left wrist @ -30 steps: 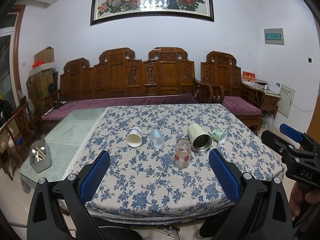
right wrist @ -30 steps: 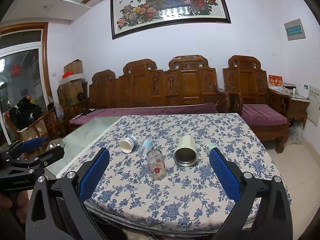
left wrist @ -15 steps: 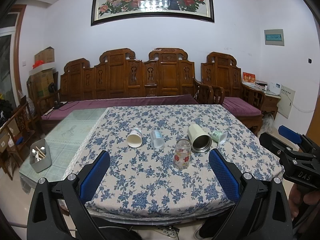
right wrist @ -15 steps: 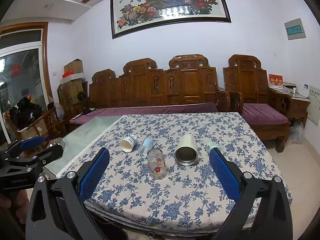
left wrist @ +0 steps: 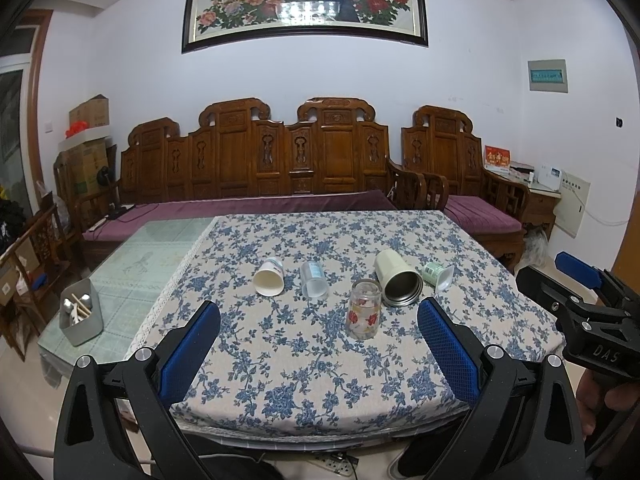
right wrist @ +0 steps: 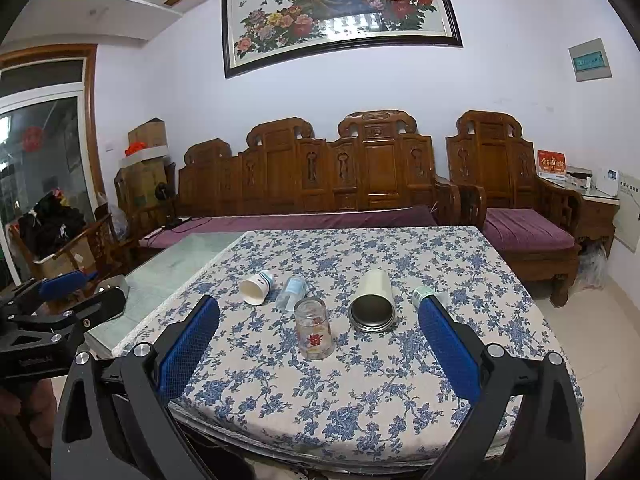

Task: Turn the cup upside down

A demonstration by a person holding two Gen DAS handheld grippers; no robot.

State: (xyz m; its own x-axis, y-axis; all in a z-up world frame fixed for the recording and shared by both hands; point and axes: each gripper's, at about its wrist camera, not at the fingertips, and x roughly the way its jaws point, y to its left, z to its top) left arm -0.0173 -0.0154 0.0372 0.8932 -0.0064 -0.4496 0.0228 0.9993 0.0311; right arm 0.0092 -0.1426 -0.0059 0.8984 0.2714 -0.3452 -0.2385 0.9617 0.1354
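Left wrist view: the left gripper [left wrist: 318,344] hangs before the counter [left wrist: 304,384], jaws spread wide and empty; the right gripper [right wrist: 318,344] matches it, jaws parted around nothing. The glass cup [left wrist: 363,310], printed with red flowers, stands mouth-down near the front edge, just ahead of a cream tumbler [left wrist: 397,282] lying on its side. The small green cup [right wrist: 425,293] is half hidden behind a blue pad in the right wrist view. Lettering on the paper cup [left wrist: 269,277] and clear cup [left wrist: 313,279] is too small to read; "DAS" shows on the other gripper's frame. Nothing on the counter has shifted since a second ago.
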